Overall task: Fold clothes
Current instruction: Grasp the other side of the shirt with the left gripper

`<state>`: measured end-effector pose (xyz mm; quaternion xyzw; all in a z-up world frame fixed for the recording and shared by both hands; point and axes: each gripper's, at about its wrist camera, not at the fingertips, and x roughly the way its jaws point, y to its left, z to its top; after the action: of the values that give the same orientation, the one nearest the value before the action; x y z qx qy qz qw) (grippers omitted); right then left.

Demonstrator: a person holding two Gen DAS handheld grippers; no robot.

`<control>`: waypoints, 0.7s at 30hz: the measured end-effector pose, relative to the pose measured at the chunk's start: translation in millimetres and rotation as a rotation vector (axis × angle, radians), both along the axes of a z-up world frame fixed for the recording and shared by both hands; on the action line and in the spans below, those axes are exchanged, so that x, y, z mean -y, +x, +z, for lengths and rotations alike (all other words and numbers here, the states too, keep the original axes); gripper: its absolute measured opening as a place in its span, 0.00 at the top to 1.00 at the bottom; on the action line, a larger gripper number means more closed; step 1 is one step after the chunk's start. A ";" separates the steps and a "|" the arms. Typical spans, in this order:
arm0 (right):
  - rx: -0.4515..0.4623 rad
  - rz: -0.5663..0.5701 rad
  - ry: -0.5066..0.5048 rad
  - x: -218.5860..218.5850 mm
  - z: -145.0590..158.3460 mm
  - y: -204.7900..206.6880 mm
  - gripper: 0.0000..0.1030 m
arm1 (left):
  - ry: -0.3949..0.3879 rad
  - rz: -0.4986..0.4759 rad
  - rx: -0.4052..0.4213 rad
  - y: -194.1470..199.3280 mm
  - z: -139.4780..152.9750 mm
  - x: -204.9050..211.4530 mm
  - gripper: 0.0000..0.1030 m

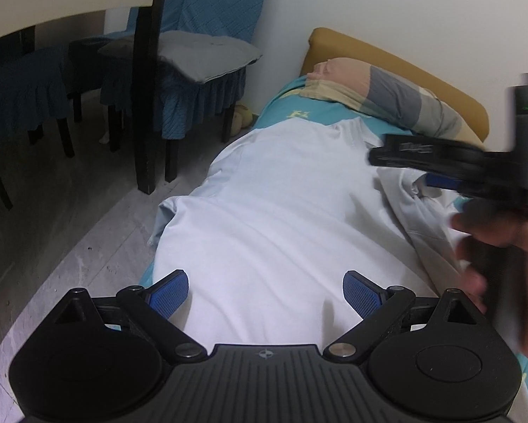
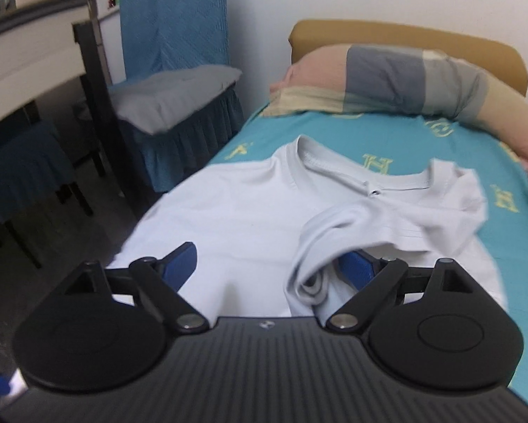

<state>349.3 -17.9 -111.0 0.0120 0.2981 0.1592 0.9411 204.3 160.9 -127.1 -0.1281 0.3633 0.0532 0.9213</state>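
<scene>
A pale grey-white T-shirt (image 1: 281, 211) lies spread on the bed, neck toward the pillow. In the right wrist view the T-shirt (image 2: 228, 211) has its right sleeve (image 2: 334, 239) folded inward, draped over the right finger. My left gripper (image 1: 265, 292) is open and empty, low over the shirt's hem. My right gripper (image 2: 271, 268) is open over the shirt body; it shows blurred in the left wrist view (image 1: 426, 162) at the shirt's right shoulder, held by a hand (image 1: 492, 246).
The bed has a teal sheet (image 2: 422, 148), a striped pillow (image 2: 404, 77) and a mustard headboard (image 2: 404, 31). Chairs with blue covers and a grey cushion (image 1: 200, 53) stand left of the bed. A dark table leg (image 1: 147, 105) and grey floor (image 1: 70, 229) lie left.
</scene>
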 end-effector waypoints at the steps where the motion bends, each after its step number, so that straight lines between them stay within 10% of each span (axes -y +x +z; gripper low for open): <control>1: 0.007 -0.007 0.014 7.7 7.7 -13.6 0.14 | -0.002 -0.008 0.006 -2.6 1.0 2.5 0.07; 8: 0.007 -0.098 0.150 86.7 62.0 -142.8 0.14 | -0.024 -0.059 0.042 -19.0 13.7 20.9 0.07; 15: -0.010 -0.264 0.323 179.5 81.7 -267.3 0.14 | -0.206 -0.148 -0.039 -41.5 17.8 42.7 0.10; 21: 0.007 -0.346 0.382 231.9 84.5 -311.0 0.14 | -0.127 -0.358 -0.047 -77.6 27.9 100.7 0.16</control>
<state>38.3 -249.8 -26.5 0.2401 0.2529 0.0491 0.9360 126.7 60.2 -99.2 -0.1180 0.4044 -0.1314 0.8974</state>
